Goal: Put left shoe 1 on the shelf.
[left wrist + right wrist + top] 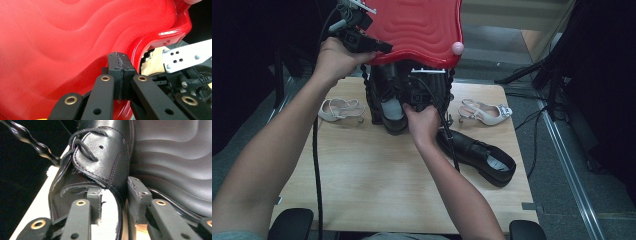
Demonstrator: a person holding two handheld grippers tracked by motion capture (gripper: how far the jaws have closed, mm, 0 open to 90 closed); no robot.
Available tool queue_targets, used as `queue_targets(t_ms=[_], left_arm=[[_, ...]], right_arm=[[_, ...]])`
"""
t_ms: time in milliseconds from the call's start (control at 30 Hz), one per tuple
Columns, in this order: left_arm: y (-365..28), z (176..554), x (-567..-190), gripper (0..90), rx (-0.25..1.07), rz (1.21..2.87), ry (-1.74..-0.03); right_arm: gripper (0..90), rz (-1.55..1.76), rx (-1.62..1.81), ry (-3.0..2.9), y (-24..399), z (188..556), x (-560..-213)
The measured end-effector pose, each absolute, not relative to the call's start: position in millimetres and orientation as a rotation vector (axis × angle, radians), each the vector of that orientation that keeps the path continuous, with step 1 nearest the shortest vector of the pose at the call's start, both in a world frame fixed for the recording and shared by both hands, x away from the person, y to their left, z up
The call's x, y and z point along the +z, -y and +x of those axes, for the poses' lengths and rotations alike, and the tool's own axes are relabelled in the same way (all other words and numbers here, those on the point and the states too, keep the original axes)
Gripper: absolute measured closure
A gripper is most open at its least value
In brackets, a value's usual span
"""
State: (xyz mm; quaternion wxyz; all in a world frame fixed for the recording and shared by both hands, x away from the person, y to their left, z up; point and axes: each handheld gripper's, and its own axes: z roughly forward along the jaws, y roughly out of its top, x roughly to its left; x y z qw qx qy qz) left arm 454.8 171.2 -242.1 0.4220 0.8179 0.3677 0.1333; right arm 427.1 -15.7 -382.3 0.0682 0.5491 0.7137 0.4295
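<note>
A red wavy lid (417,27) (50,50) stands raised over a black case (373,100) at the back of the wooden table (362,175). My left gripper (384,48) (119,60) is shut at the lid's left edge, its tips against the red surface, with nothing seen between the pads. A black leather lace-up shoe (393,112) (100,162) stands in the case under the lid. My right gripper (419,95) (115,191) is open astride the shoe's side wall, one pad inside over the pale insole and one outside, and a gap shows beside the leather.
A second black shoe (479,157) lies on the table right of my right hand. One white heeled sandal (341,110) lies left of the case and another (484,112) right of it. A pink knob (457,48) sits on the lid's right corner.
</note>
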Motion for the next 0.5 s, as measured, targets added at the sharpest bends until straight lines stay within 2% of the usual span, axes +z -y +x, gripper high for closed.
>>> queue_targets(t_ms=[233, 500], left_arm=[[-172, 454, -242, 90.0, 0.336, 2.050, -0.915], [-171, 454, -242, 90.0, 0.336, 2.053, -0.918]], right_arm=[[51.6, 1.649, 1.317, -2.199, 17, 426, -379], [52.3, 1.559, 1.322, -2.236, 25, 413, -366]])
